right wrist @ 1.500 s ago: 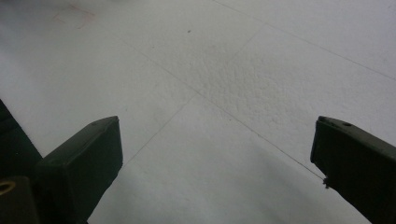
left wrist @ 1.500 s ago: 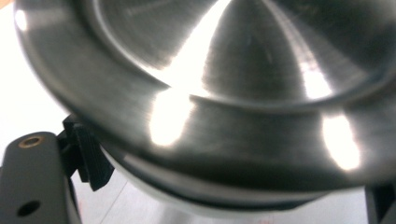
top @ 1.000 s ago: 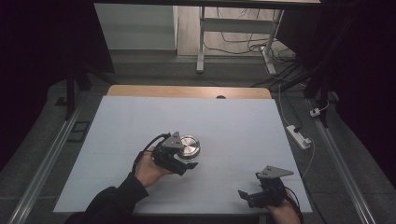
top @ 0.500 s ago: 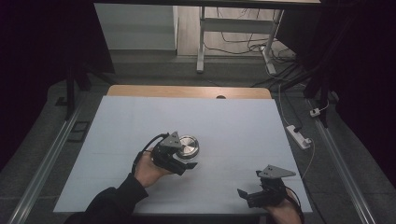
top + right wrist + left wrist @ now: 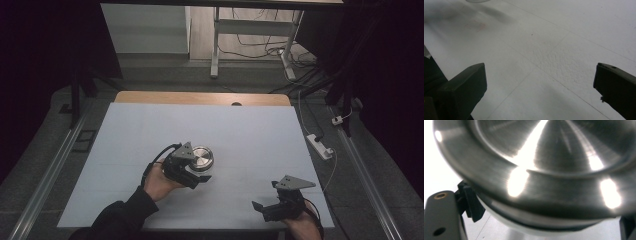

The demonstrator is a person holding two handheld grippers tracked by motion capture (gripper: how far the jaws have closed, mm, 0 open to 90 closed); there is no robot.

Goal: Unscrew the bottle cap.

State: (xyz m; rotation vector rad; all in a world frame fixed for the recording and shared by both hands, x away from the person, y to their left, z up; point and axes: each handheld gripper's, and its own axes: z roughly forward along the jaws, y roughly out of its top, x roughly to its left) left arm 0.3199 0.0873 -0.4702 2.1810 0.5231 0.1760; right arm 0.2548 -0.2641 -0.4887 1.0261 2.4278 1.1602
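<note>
the left gripper [image 5: 196,176] was clamped on the round steel lid [image 5: 202,158], which sat between its jaws on the table [image 5: 250,135]. well apart, the right gripper [image 5: 267,209] had just been opening, nothing between its jaws, so it seemed free to help.

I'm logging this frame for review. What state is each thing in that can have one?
Round steel lid: lying on the white table, gripped at its near rim.
Left gripper: shut on the lid's rim, one of its fingers under the edge.
Right gripper: open, nothing between its fingers, low over bare table at the near right.
</note>
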